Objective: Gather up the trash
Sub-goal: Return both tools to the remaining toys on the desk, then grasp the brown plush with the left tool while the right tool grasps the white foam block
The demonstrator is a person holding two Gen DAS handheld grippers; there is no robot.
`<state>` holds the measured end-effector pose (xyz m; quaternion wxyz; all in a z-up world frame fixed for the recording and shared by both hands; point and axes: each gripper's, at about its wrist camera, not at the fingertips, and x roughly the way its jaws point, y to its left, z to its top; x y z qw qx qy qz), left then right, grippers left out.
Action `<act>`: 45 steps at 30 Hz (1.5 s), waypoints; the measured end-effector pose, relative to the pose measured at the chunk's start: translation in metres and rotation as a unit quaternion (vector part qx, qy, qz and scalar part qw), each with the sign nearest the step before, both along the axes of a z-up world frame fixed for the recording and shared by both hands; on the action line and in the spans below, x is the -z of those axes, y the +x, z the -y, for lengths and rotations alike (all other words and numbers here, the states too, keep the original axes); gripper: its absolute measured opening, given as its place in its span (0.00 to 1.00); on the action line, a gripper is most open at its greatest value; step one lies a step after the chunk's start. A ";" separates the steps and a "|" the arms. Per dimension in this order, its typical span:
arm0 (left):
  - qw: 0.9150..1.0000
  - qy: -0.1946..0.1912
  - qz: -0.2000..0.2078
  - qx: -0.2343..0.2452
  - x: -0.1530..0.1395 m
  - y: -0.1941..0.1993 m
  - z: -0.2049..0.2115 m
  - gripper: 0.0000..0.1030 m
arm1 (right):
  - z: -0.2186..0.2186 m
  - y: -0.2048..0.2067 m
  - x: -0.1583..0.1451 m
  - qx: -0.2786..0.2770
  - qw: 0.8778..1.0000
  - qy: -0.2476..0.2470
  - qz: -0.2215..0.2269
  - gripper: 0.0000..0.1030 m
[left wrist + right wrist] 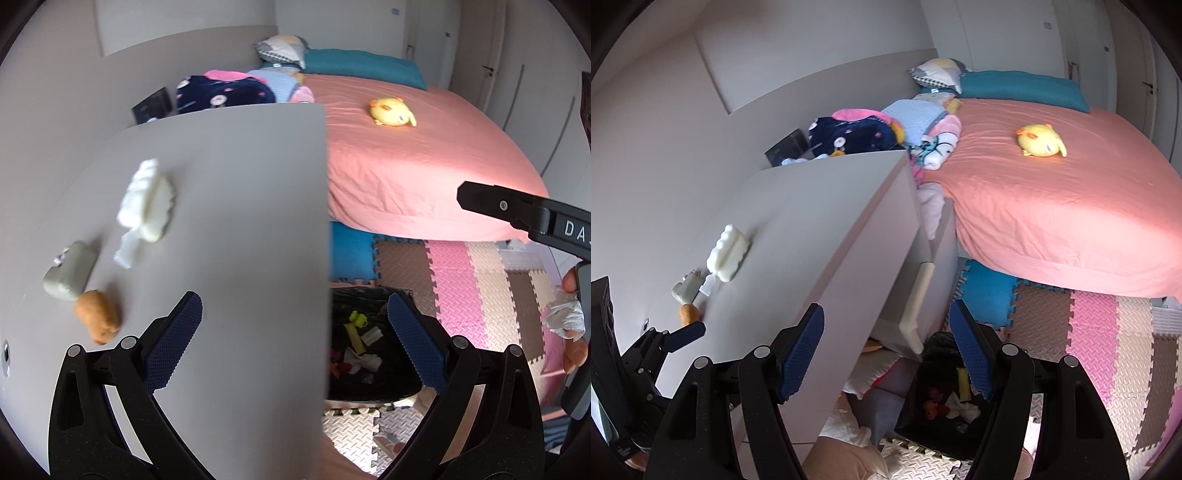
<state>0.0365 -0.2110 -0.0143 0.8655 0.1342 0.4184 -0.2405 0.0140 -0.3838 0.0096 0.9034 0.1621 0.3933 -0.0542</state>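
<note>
**Both grippers empty over the dresser edge, bin below**

My left gripper (295,343) hangs with its jaws spread wide, nothing between the blue, knurled pads (173,343). One pad sits over the smooth grey dresser top (240,221), the other over the black-lined trash bin (369,295) on the floor beside it. My right gripper (886,354) is just as wide and just as empty, straddling the dresser's corner with the bin (934,398) under its right pad.

On the dresser top, the trash: a white scalloped foam-like piece (147,199), puffy with wavy edges, its long axis running away from me toward the back wall. A thin white scrap (125,251) trails from its near end. Next to that lies a pale grey-green rounded block (68,277), and touching it a fuzzy orange-brown lump (98,317); motion blur softens them, so I can't be sure of the material.

Inside the bin there are crumpled white tissues (364,360) and a yellow strip (354,334). At the right edge, my hand (572,325) grips something crinkled and silvery-white (563,314). The foam puzzle mats (461,295) are ridged, in pink, cream and brown.
</note>
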 end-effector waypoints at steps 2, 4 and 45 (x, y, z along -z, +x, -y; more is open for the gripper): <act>1.000 -0.001 0.000 -0.012 0.000 0.003 -0.011 0.94 | -0.008 0.005 0.000 -0.006 1.000 0.000 0.000 0.69; 1.000 -0.002 0.000 -0.021 -0.001 0.007 -0.021 0.94 | -0.016 0.010 0.001 -0.011 1.000 0.000 0.000 0.69; 0.989 -0.033 -0.025 -0.143 0.026 0.073 -0.139 0.43 | -0.139 0.102 0.012 -0.107 0.994 -0.020 -0.016 0.69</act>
